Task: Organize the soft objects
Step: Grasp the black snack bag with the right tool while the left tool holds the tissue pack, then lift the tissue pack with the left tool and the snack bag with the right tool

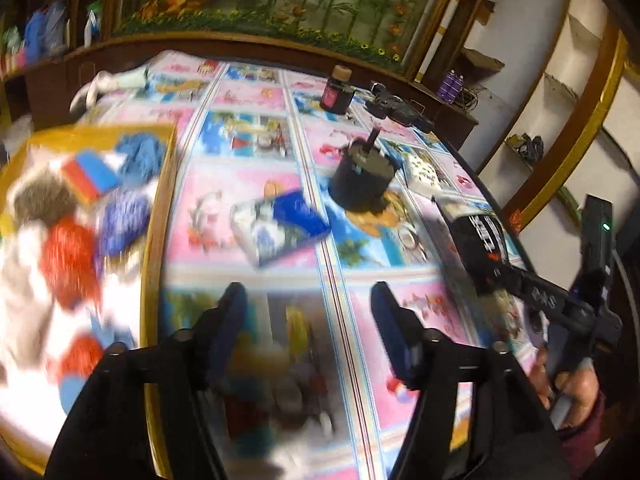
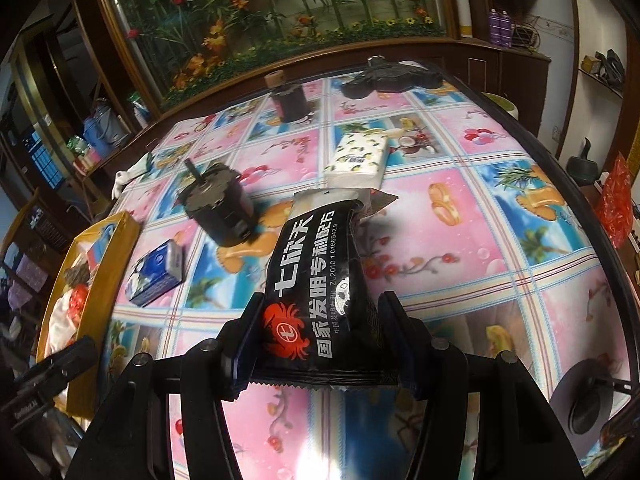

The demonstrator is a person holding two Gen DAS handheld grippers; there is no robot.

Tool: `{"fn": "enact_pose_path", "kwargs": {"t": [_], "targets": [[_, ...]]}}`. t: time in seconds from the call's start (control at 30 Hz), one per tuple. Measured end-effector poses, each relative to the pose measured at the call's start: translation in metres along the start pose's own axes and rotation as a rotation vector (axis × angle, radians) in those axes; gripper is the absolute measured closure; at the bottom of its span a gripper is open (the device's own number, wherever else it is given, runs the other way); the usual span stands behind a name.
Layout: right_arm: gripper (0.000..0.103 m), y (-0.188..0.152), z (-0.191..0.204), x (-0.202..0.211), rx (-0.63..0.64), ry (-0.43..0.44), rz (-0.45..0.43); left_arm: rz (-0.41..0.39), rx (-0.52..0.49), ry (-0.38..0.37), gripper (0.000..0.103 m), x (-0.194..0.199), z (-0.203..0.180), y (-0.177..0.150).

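My right gripper [image 2: 318, 312] is shut on a black soft packet [image 2: 316, 280] with white writing and a red crab mark, held above the table; it also shows in the left wrist view [image 1: 478, 236]. My left gripper [image 1: 308, 308] is open and empty above the table's near edge, beside a yellow-rimmed box [image 1: 158, 208] holding several soft things: red and blue pompoms, a sponge, cloths. The box also shows in the right wrist view [image 2: 102, 264]. A blue tissue pack [image 1: 280, 220] [image 2: 156, 276] lies on the table. A white lemon-print tissue pack [image 2: 356, 158] lies farther back.
A black cylinder with a stub [image 2: 218, 208] [image 1: 364, 176] lies mid-table. A dark bottle with a cork top [image 2: 288, 98] [image 1: 336, 94] and a black device [image 2: 392, 76] stand at the back. A white cloth [image 2: 130, 174] lies at the far left edge. Cabinets surround the table.
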State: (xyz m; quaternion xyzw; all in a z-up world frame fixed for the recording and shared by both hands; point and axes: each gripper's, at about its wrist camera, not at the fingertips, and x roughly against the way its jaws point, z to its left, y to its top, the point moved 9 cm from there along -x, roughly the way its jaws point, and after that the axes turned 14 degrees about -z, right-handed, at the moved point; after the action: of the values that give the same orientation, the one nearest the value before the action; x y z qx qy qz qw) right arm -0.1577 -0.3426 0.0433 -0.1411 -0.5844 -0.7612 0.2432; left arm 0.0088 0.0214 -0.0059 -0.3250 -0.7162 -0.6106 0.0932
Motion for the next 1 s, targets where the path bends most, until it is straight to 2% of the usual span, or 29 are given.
{"fn": "enact_pose_path", "kwargs": {"t": [0.07, 0.13, 0.17, 0.23, 0.3, 0.37, 0.43, 0.5, 0.53, 0.57, 0.6, 0.63, 0.7, 0.8, 1.0], "targets": [[0.047, -0.003, 0.004, 0.000, 0.002, 0.014, 0.009, -0.020, -0.144, 0.023, 0.022, -0.019, -0.006, 0.016], [0.047, -0.004, 0.006, 0.001, -0.001, 0.026, 0.014, -0.008, -0.304, 0.037, 0.023, -0.040, -0.011, 0.023], [0.047, -0.005, 0.007, 0.002, -0.001, 0.033, 0.015, 0.012, -0.386, 0.034, 0.023, -0.051, -0.013, 0.023], [0.047, -0.005, 0.007, 0.003, -0.005, 0.043, 0.019, 0.108, -0.520, 0.014, 0.023, -0.075, -0.014, 0.010], [0.047, -0.006, 0.007, 0.003, -0.012, 0.057, 0.025, 0.215, -0.511, -0.021, 0.023, -0.092, -0.010, -0.001], [0.047, -0.006, 0.008, 0.001, -0.017, 0.068, 0.033, 0.258, -0.515, -0.040, 0.023, -0.101, -0.011, -0.005], [0.047, -0.006, 0.009, -0.002, -0.013, 0.074, 0.039, 0.266, -0.531, -0.034, 0.023, -0.105, -0.012, -0.007], [0.047, -0.006, 0.012, -0.006, -0.012, 0.082, 0.044, 0.256, -0.548, 0.028, 0.022, -0.108, -0.009, -0.007], [0.047, -0.006, 0.014, -0.007, -0.013, 0.085, 0.045, 0.253, -0.522, 0.035, 0.022, -0.108, -0.009, -0.007], [0.047, -0.006, 0.016, -0.009, -0.013, 0.092, 0.047, 0.245, -0.510, 0.044, 0.025, -0.108, -0.009, -0.007], [0.047, -0.006, 0.017, -0.010, -0.016, 0.096, 0.048, 0.229, -0.507, 0.062, 0.037, -0.107, -0.008, -0.006], [0.047, -0.007, 0.017, -0.011, -0.016, 0.097, 0.048, 0.216, -0.503, 0.071, 0.038, -0.105, -0.007, -0.005], [0.047, -0.008, 0.017, -0.011, -0.012, 0.098, 0.048, 0.193, -0.452, 0.056, 0.052, -0.098, -0.008, -0.002], [0.047, -0.009, 0.016, -0.010, -0.015, 0.093, 0.048, 0.156, -0.398, 0.037, 0.063, -0.085, -0.010, 0.005], [0.047, -0.009, 0.023, 0.001, -0.001, 0.089, 0.032, 0.109, -0.297, -0.033, 0.066, -0.049, -0.015, 0.004]]}}
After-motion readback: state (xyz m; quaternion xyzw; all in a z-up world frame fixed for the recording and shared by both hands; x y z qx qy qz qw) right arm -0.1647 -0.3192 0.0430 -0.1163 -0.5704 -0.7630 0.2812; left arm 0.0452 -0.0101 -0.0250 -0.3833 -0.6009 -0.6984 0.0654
